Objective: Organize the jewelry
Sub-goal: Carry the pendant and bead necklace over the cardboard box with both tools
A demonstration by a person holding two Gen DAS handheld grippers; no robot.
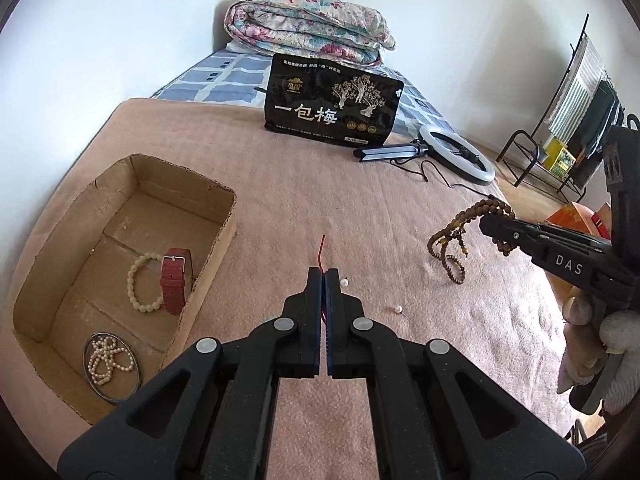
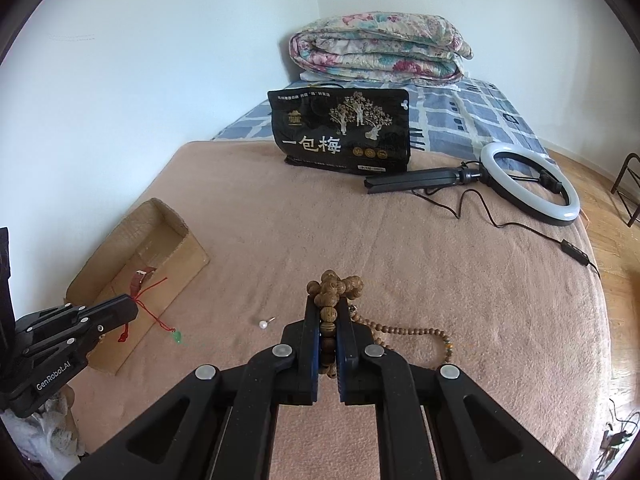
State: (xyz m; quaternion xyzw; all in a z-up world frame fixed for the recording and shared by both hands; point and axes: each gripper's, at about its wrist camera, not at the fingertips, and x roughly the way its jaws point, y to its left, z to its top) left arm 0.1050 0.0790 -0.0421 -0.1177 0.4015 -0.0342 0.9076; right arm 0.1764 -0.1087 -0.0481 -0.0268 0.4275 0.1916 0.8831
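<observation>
Both pieces are picked up: left tool [image 1: 324, 276] pinches the red cord necklace [image 2: 154, 300], right tool [image 2: 328, 312] clamps the wooden beads [image 2: 334, 286]; next, carry both over the cardboard box [image 1: 224, 216].

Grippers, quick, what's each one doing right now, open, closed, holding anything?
Left gripper: shut on the red cord necklace with a green pendant.
Right gripper: shut on the wooden bead string, part trailing on the blanket.

Matte black tongs [image 1: 324, 276], blue inner pads, silver pivot rivets, white lettering, pale knit glove [image 1: 600, 344]
</observation>
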